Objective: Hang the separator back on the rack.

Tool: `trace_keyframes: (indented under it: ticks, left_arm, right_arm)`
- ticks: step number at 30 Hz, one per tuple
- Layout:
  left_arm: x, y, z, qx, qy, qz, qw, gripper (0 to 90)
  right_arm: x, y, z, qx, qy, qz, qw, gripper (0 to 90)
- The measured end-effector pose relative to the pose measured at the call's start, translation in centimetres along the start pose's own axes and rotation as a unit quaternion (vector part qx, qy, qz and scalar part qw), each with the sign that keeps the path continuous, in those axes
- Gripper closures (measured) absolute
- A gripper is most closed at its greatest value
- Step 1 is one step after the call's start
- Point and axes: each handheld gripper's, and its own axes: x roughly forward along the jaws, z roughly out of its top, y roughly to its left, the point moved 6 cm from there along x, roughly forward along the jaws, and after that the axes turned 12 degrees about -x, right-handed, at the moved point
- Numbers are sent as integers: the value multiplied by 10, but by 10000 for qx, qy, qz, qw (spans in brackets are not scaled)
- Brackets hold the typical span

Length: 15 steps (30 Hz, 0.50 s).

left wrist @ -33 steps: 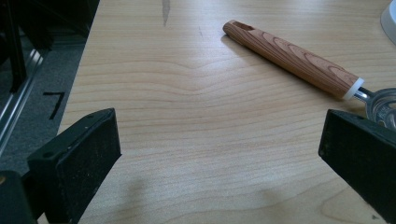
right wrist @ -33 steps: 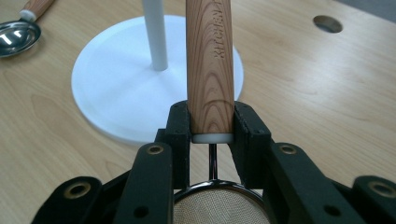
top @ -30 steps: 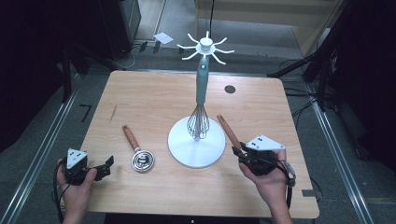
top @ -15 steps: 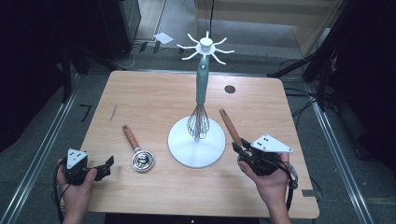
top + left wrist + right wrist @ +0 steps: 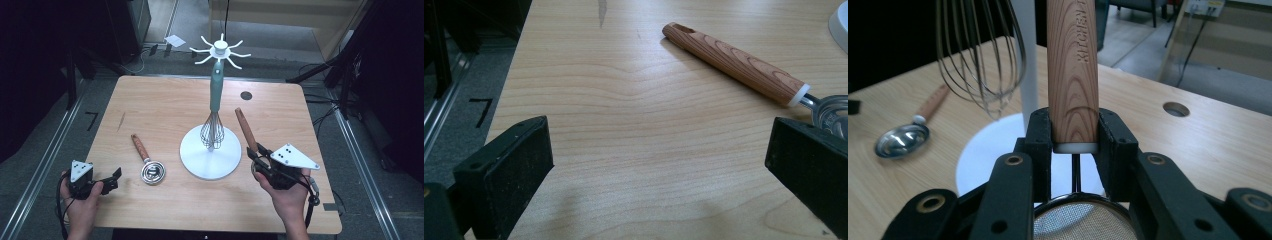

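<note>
High view: my right claw [image 5: 256, 157] has lifted the strainer [image 5: 246, 129], handle now tilted up right of the stand [image 5: 210, 159], ready for hanging.
Left gripper view: left claw [image 5: 659, 165] idle, gaping, beside the spoon [image 5: 736, 65].
Right gripper view: pads clamped on the strainer's wooden handle [image 5: 1072, 70].

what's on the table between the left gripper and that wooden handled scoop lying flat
Nothing. In the left gripper view, bare wood runs from the open left gripper up to the scoop. The high view shows the same bare table between them.
</note>
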Motion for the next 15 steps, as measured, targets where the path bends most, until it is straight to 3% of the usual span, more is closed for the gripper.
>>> trace_keyframes:
  ticks: [4, 7, 15]
  left_arm:
    - [0, -1, 0, 27, -6, -8, 10000, 0]
    - [0, -1, -1, 35, -12, 20, 10000, 0]
    - [0, -1, -1, 40, -19, 13, 10000, 0]
  right_arm:
    - [-3, 0, 10, 65, -240, -17, 9997, 719]
    - [-5, 0, 17, 73, -319, -185, 9993, 719]
    - [-8, 1, 27, 141, -492, -112, 9986, 719]
